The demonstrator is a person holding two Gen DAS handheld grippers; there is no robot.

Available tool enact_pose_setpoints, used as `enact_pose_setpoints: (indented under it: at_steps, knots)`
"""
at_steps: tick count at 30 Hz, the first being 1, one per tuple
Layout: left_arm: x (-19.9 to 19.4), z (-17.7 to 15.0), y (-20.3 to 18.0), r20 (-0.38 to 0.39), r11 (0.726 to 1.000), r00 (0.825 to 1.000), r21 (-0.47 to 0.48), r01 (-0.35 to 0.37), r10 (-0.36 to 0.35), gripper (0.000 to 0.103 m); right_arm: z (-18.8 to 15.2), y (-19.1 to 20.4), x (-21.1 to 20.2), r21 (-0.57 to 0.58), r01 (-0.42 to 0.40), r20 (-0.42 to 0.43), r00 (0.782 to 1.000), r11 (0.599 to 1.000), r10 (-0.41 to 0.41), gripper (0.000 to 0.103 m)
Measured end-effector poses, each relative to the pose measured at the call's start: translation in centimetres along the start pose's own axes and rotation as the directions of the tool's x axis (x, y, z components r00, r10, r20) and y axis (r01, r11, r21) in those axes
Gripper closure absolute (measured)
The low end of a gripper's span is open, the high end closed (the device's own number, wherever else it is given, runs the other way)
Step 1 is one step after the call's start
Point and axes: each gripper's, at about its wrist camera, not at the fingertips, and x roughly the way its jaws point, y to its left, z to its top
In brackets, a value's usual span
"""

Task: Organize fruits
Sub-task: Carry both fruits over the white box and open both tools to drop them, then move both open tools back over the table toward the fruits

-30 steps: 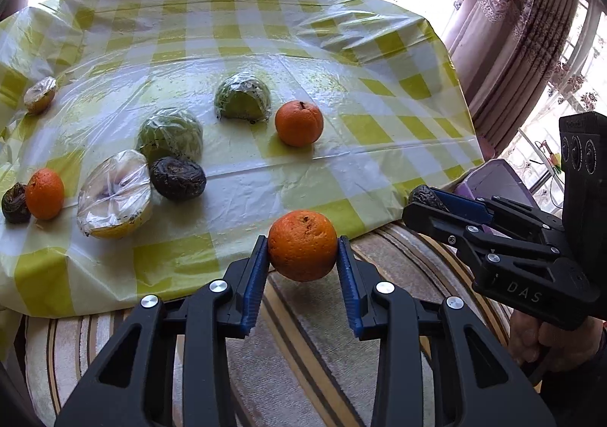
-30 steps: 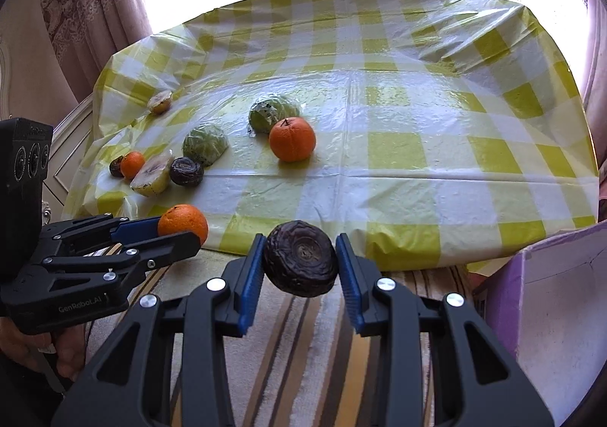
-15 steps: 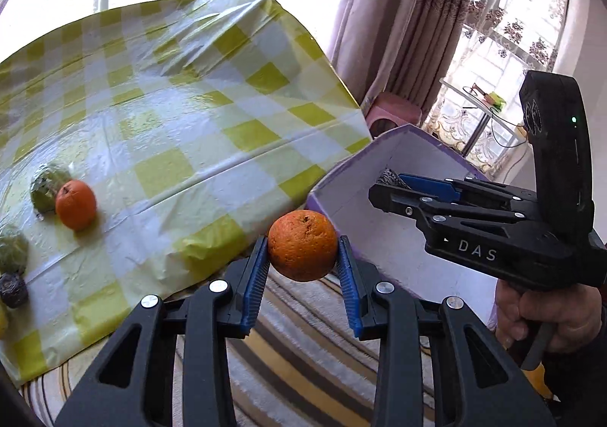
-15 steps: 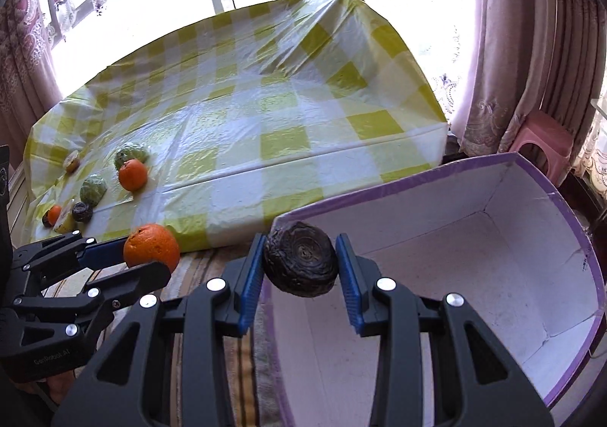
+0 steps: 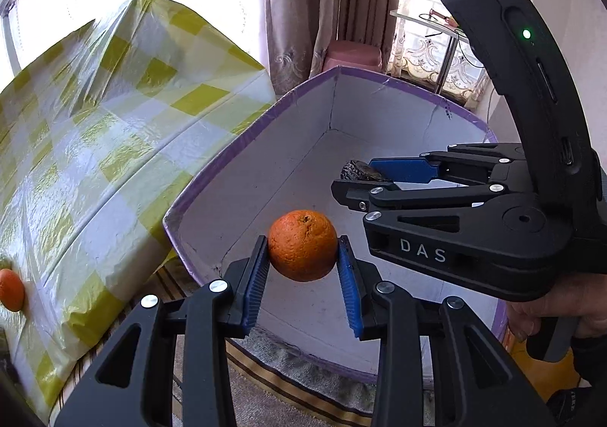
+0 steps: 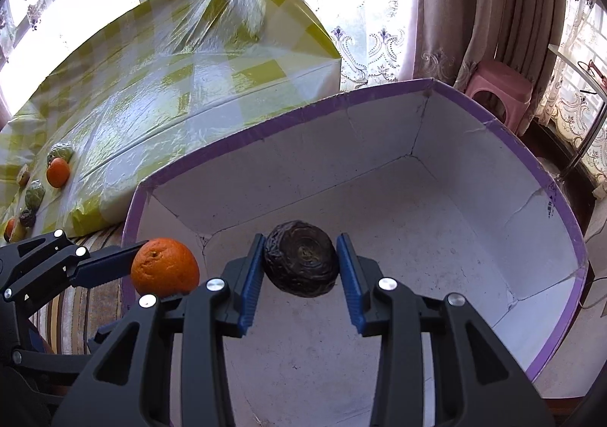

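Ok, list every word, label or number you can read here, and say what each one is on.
"DAS": pale letters on the black body of the right tongs, seen from the left wrist.
A small dark mark on the inner wall of the box near its purple rim: too small to read.
Nothing else is readable: no text on the orange, the dark fruit or the tablecloth.

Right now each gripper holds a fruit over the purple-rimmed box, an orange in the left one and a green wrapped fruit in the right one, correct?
Not quite: the right gripper holds a dark wrinkled fruit, not a green wrapped one, as the right wrist view shows. The left gripper does hold an orange over the purple-rimmed box.
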Motion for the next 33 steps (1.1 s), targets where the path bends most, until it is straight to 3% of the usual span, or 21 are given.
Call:
enact_pose_setpoints:
  at_steps: [2,6,10,18,21,25,31,33]
  knots:
    - [0.5,-0.1,-0.2,-0.019,1.0,1.0,0.008,-0.009,0.009,0.069,-0.1,0.0,0.0,0.009,-0.013,-0.004,1.0,1.0,0.013,0.06]
    - [0.6,-0.3,0.0,-0.028,1.0,1.0,0.005,-0.011,0.012,0.067,0.0,0.2,-0.2,0.009,-0.014,0.006,1.0,1.0,0.014,0.033]
    - [0.0,-0.2,0.1,0.007,1.0,1.0,-0.008,-0.03,0.03,0.034,-0.1,0.0,-0.4,0.021,0.006,0.009,1.0,1.0,-0.006,0.028]
    - [-2.2,-0.8,1.5,0.084,0.994,0.994,-0.086,-0.063,0.07,0.024,0.6,1.0,-1.6,-0.007,0.101,0.074,0.992,0.995,-0.1,0.009]
    - [-3.7,-1.2,1.7,0.147,0.992,0.983,-0.077,-0.101,0.111,0.023,1.0,1.7,-2.6,0.014,0.193,0.13,0.972,0.981,-0.193,0.004]
    - [-6.0,-1.9,2.4,0.227,0.988,0.963,-0.073,-0.134,0.147,0.016,1.5,2.9,-4.1,0.015,0.214,0.208,0.955,0.977,-0.212,0.002]
    - [-8.3,-3.5,4.2,0.238,0.973,0.946,-0.125,-0.196,0.221,0.015,1.7,4.8,-6.0,-0.028,0.205,0.279,0.941,0.978,-0.189,0.002]
    - [-9.2,-4.4,5.2,0.241,0.967,0.943,-0.165,-0.193,0.229,0.015,1.7,4.6,-6.7,0.006,0.117,0.288,0.951,0.993,-0.114,0.002]
